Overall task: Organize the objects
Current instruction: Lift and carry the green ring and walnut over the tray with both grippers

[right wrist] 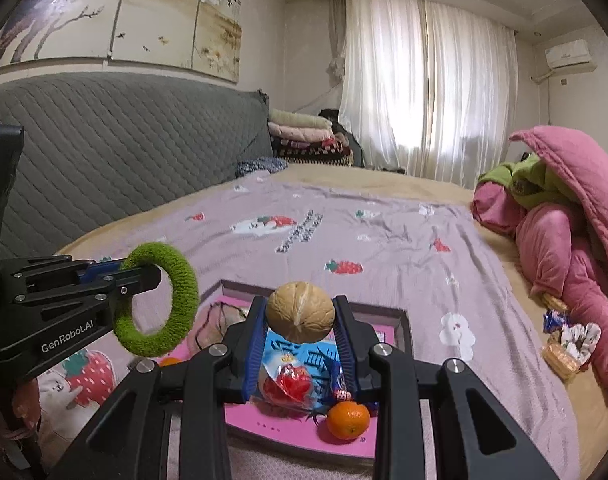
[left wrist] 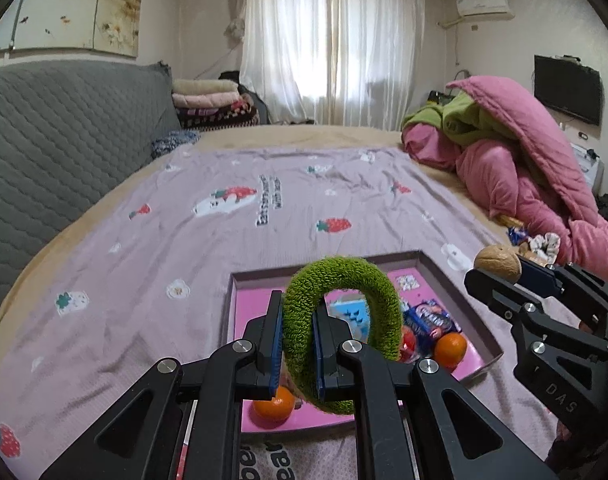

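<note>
Since both loads hang over the pink tray (left wrist: 486, 342) below, drop-off looks next. Left gripper (left wrist: 297, 344) is clamped on the green ring (left wrist: 340, 320). Right gripper (right wrist: 299, 340) is closed around the walnut (right wrist: 301, 312).

Soft daylight is coming in through the white curtains (left wrist: 328, 40), glowing brightest there. The room is looking evenly lit, with only faint shadows. Both pictures are bending at the edges, with dark corners. Far things are looking a little fuzzy, maybe from blur.

Wrist views, both over tray (left wrist: 488, 340)
</note>
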The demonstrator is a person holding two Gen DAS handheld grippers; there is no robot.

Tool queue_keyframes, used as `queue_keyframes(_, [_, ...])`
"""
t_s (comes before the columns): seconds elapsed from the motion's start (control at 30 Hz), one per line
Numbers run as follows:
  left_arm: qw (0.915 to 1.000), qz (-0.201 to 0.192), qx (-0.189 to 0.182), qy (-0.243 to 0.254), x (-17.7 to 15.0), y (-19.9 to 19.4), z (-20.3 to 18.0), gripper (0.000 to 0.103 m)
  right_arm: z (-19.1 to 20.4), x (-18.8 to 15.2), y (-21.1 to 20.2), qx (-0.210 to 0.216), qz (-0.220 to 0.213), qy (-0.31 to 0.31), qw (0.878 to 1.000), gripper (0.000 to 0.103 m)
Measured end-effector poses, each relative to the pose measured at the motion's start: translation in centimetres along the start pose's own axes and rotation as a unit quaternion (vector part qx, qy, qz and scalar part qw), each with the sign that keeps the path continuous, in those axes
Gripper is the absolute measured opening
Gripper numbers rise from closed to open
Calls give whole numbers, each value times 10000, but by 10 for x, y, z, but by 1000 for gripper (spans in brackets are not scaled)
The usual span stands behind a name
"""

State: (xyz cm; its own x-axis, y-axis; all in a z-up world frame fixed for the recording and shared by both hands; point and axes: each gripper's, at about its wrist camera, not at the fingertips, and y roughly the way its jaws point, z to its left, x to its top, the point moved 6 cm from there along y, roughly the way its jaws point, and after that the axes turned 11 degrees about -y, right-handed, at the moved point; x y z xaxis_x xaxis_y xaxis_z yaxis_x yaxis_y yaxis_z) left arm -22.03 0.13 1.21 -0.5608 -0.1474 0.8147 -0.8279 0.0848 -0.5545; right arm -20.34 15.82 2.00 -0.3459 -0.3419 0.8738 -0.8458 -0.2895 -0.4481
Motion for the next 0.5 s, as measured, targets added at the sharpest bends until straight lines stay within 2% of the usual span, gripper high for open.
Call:
queue_keyframes(0.37, [9990, 452, 6, -19, -26, 29, 3, 12, -7, -25, 12, 46, 361, 42, 9993, 33])
queue_keyframes(0.5, [9988, 487, 24, -37, -30, 31, 5, 12, -8, -32, 14, 61, 467, 54, 9989, 33])
